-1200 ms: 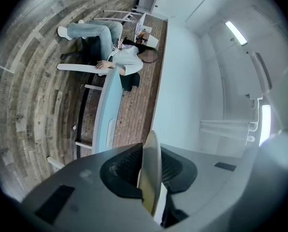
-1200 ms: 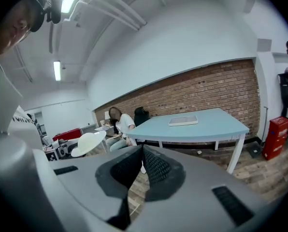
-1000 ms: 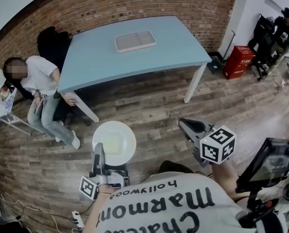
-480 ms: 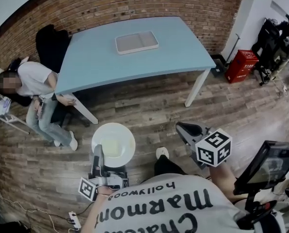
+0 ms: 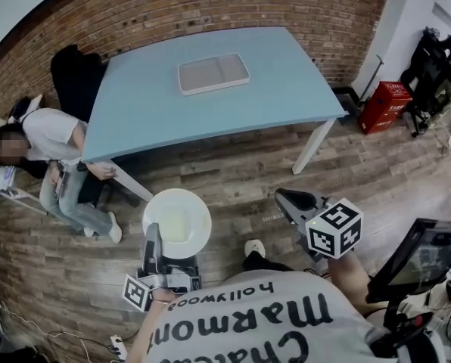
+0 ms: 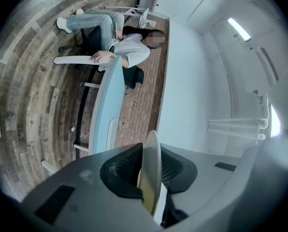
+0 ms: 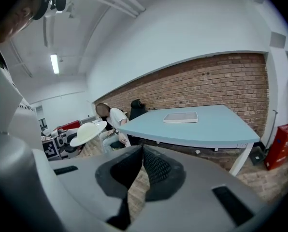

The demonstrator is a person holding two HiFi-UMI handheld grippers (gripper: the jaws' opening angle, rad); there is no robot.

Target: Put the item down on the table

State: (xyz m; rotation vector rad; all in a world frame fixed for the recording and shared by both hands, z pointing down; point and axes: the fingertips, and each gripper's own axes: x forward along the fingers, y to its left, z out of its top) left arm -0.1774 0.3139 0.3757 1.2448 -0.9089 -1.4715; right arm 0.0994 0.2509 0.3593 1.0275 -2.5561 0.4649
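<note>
At your left: your left tongs [image 5: 156, 242] are clamped on the near rim of the white plate [image 5: 176, 222]. The plate hangs level over the wood floor [image 5: 233, 172], well short of the table [image 5: 286, 89].
At your right: your right tongs [image 5: 287, 197] have their tips closed together with nothing between them. They are held over the floor near your shoe [image 5: 253, 246].
On the table: 1 pale tray [image 5: 213, 73] lies toward the far side of the blue top.
In the way: a stretch of floor and 1 slanted white table leg [image 5: 131, 184] lie between the plate and the top. A seated person [image 5: 51, 142] is at the table's left corner, with a hand at its edge.
Around: a brick wall [image 5: 210, 10] runs behind the table, and a red box [image 5: 384, 106] stands past the table's right end.
Head view only: it shows the plate's round face and its faintly yellow centre.
Left gripper view only: the plate is seen edge-on, with the 2 jaws pressed against its 2 faces.
Right gripper view only: the plate is seen from the side, left of the seated person, with the tray beyond on the table.
</note>
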